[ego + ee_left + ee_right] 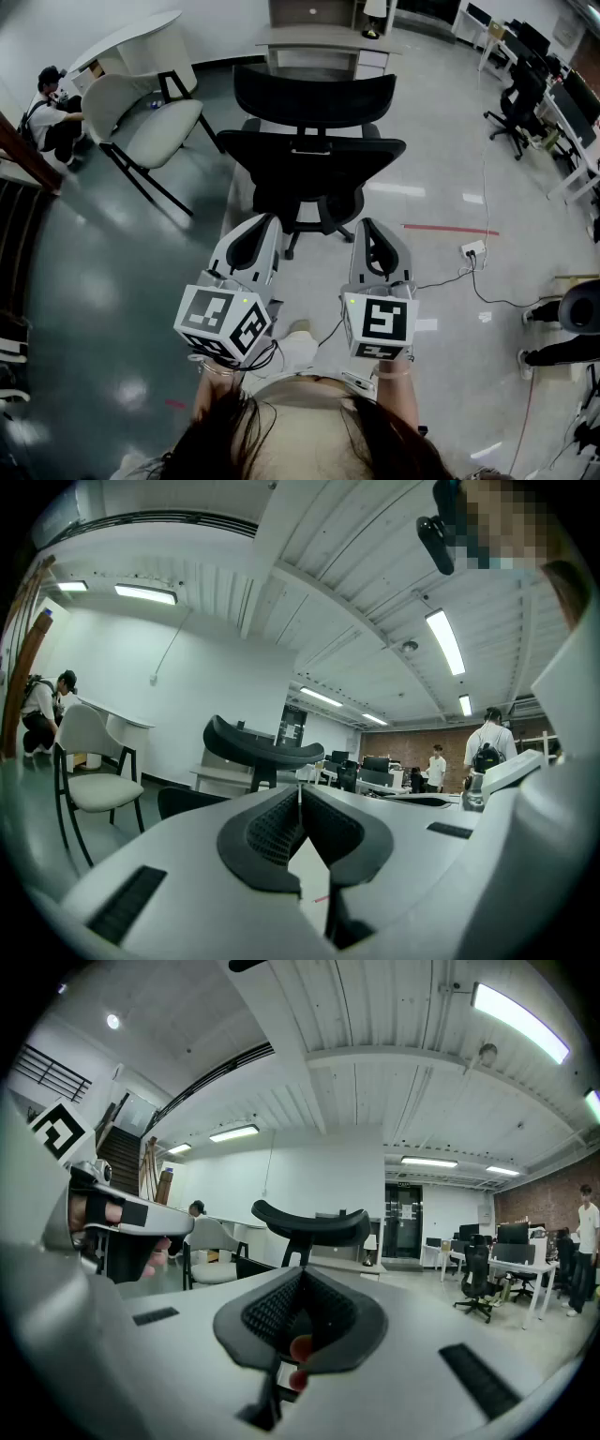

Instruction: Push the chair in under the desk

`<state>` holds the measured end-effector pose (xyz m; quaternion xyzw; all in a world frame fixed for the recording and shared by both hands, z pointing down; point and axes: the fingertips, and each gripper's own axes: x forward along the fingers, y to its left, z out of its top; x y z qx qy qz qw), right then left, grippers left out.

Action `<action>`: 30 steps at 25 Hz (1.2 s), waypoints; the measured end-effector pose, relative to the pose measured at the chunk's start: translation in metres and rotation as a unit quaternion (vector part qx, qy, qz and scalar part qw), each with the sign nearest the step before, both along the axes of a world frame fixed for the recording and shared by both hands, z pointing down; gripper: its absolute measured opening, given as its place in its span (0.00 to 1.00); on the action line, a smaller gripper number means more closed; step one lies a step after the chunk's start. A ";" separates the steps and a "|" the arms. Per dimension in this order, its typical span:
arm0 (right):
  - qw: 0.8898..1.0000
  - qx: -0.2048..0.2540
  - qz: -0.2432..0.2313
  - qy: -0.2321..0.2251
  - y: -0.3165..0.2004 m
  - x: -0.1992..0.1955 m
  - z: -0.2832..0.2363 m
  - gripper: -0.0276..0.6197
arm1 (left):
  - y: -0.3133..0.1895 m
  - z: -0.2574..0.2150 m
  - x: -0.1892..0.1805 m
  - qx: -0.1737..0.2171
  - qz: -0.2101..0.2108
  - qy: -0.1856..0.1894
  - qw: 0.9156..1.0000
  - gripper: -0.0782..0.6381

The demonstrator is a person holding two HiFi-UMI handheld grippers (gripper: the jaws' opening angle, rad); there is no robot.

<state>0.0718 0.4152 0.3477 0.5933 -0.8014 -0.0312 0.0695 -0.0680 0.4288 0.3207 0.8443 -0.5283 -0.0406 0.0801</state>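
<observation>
Lining up behind the black office chair (314,155), my left gripper (262,225) and right gripper (368,228) are pressed shut and empty. Next I should meet its backrest and push toward the desk (323,39).

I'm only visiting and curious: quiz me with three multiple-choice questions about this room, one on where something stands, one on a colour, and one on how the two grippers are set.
1. The black office chair stands:
A. in front of the desk
B. on top of the desk
C. tipped over on the floor
2. The side chair at left is:
A. red
B. off-white
C. blue
3. The left gripper and right gripper are:
A. shut and empty
B. wide open
C. clamped on the chair

Answers:
1 A, it stands upright with the desk beyond it.
2 B, it has a pale seat on dark legs.
3 A, each gripper view shows the pads together.
</observation>
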 end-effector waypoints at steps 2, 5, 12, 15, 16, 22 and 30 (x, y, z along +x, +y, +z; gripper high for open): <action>1.000 -0.001 0.002 0.001 -0.004 -0.001 0.001 0.08 | -0.005 0.001 -0.003 0.002 -0.005 -0.004 1.000 0.13; 1.000 -0.004 0.004 0.001 -0.009 -0.001 0.002 0.08 | -0.011 0.002 -0.005 0.000 -0.007 -0.008 1.000 0.13; 1.000 -0.006 0.006 -0.001 -0.028 -0.004 0.006 0.08 | -0.036 0.009 -0.023 0.006 -0.021 -0.037 0.999 0.14; 1.000 -0.010 0.009 -0.004 -0.041 -0.004 0.006 0.08 | -0.050 0.010 -0.031 0.014 -0.027 -0.059 0.998 0.14; 1.000 -0.012 0.010 -0.005 -0.046 -0.005 0.006 0.08 | -0.055 0.010 -0.033 0.016 -0.027 -0.062 0.998 0.14; 1.000 -0.015 0.026 -0.001 -0.066 -0.010 0.007 0.08 | -0.079 0.012 -0.040 0.018 -0.010 -0.058 0.998 0.14; 0.999 -0.020 0.034 -0.002 -0.074 -0.005 0.011 0.08 | -0.094 0.017 -0.042 0.029 -0.007 -0.078 0.997 0.14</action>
